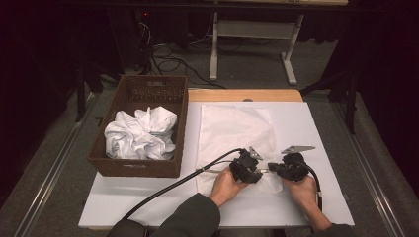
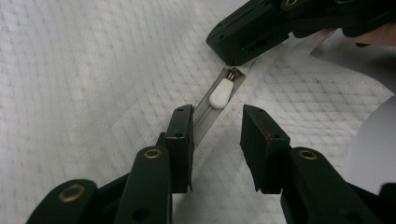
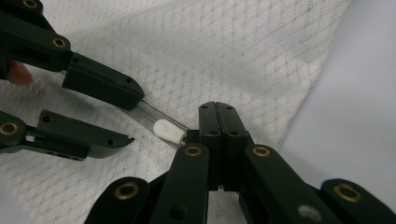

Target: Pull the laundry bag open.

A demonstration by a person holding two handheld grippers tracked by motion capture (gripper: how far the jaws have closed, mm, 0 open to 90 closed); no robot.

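Two grippers are meeting over the near edge of the white cloth (image 1: 236, 140), which is lying flat just beside the brown basket (image 1: 129, 167) on the basket's right. Between them is running a thin clear strip (image 2: 204, 119) carrying a small white tab (image 2: 221, 93). The right gripper (image 3: 217, 114) is clamping one end of that strip with its jaws pressed together. The left gripper (image 2: 215, 122) is standing with its jaws apart, one jaw lying against the strip, not yet closing on it. Judging by this, the work is only partly along: one end is secured, the other is waiting for a grip, and whatever pulling or sliding follows is yet to come.

From above, the high view is placing the crumpled white laundry (image 1: 141, 134) inside the basket and both hands at the cloth's near edge, but the strip is too small to read there. Each gripper view is revealing the tab and the jaw positions.
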